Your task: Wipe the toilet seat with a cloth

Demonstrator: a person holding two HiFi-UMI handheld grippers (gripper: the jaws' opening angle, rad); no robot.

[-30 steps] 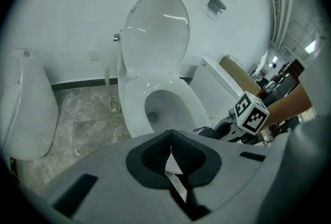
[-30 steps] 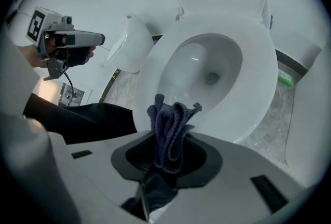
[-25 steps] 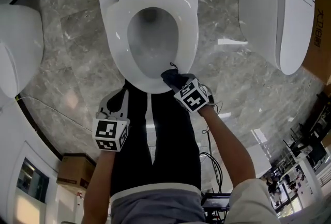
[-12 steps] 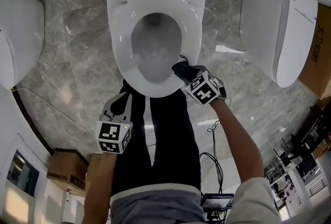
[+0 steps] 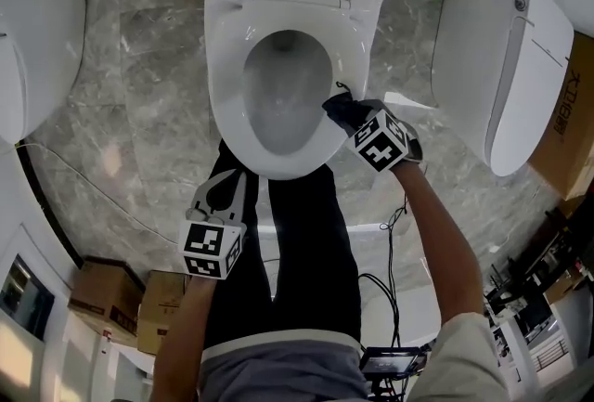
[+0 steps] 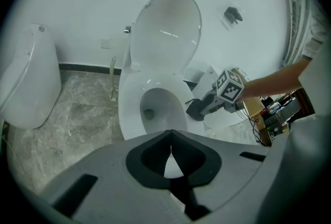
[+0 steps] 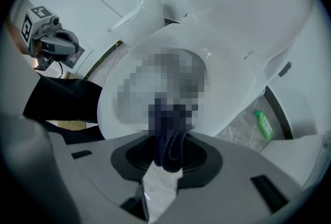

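The white toilet seat (image 5: 223,94) lies down over the bowl, lid raised. My right gripper (image 5: 351,117) is shut on a dark blue cloth (image 5: 342,109), which presses on the seat's right rim; the same cloth (image 7: 168,140) hangs bunched between the jaws in the right gripper view, over the seat (image 7: 227,83). My left gripper (image 5: 215,196) is held back over the person's dark trousers, short of the seat's front edge, jaws shut and empty. The left gripper view shows the seat (image 6: 129,104), the right gripper (image 6: 199,109) and the cloth (image 6: 195,108) from the front.
Another white toilet (image 5: 506,75) stands to the right and one (image 5: 32,47) to the left on the grey marble floor (image 5: 130,112). A green bottle (image 7: 264,123) lies beside the toilet base. Cardboard boxes (image 5: 107,293) and cables (image 5: 380,284) sit near the person's legs.
The right gripper has slid the cloth from the seat's front edge up along its right rim. The left gripper has stayed near the trousers, shut.
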